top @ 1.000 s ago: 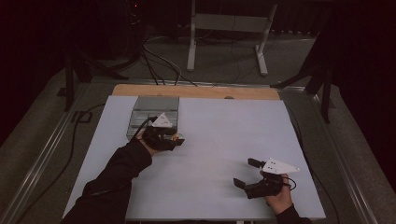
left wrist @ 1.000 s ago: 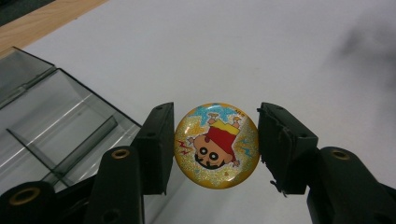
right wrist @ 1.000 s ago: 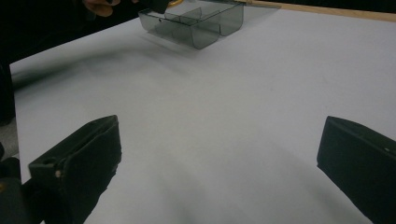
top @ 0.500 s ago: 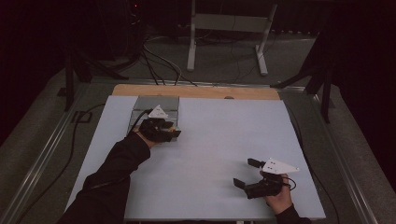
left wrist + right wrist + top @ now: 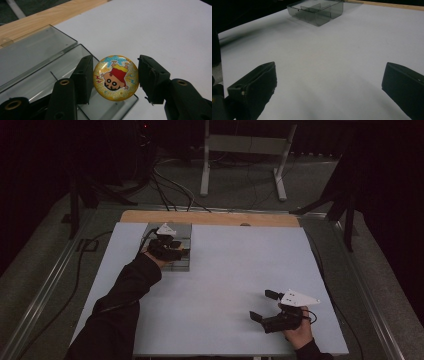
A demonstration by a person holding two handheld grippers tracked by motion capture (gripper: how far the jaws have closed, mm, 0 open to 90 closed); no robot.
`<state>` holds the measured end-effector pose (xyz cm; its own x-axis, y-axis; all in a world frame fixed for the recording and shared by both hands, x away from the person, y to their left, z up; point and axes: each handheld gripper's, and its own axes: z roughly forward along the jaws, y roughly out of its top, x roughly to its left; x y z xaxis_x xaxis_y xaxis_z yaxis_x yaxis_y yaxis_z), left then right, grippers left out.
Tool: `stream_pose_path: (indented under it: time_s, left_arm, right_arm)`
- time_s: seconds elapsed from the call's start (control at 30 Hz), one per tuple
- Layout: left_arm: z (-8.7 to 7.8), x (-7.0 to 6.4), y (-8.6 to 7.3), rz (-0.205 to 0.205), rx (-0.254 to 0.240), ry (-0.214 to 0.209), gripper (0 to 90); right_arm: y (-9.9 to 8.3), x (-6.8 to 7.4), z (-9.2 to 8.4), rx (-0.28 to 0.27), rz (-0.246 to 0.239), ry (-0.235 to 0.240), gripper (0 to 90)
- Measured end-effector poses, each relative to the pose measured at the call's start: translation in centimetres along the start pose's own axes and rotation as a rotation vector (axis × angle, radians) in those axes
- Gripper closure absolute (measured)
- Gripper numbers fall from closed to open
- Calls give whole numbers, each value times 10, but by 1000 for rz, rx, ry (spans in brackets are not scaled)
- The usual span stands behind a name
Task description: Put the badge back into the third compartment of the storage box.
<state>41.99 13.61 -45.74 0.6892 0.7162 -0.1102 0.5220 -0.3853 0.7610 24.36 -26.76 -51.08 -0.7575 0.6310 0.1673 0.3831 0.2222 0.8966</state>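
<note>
left gripper view: left tongs (image 5: 113, 80) clamp badge (image 5: 115, 77) over box (image 5: 45, 62) edge; right tongs (image 5: 329, 92) wide.

The left gripper (image 5: 181, 252) is reached far forward on an outstretched, dark-sleeved arm, its fingers (image 5: 83, 78) clamped. The right gripper (image 5: 264, 306) rests near the body, fingers (image 5: 255, 86) spread wide.

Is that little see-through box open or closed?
Open. The clear box has its lid folded back flat toward the wooden edge, beside the badge held above it.
</note>
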Motion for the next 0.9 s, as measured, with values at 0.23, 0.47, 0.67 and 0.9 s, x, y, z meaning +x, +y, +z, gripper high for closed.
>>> stream_pose_path:
  time_s: [0.23, 0.47, 0.67, 0.9]
  left_arm:
    - [10, 7, 4, -49, 4, 65, 483]
    - [18, 11, 7, -109, 11, 126, 482]
    - [26, 11, 10, -137, 21, 171, 482]
    - [37, 14, 12, -191, 41, 207, 482]
  right_arm:
    - [0, 0, 0, -1, -1, 1, 0]
    - [0, 0, 0, 4, 0, 5, 0]
    - [0, 0, 0, 2, 1, 6, 0]
    - [0, -1, 0, -1, 4, 8, 0]
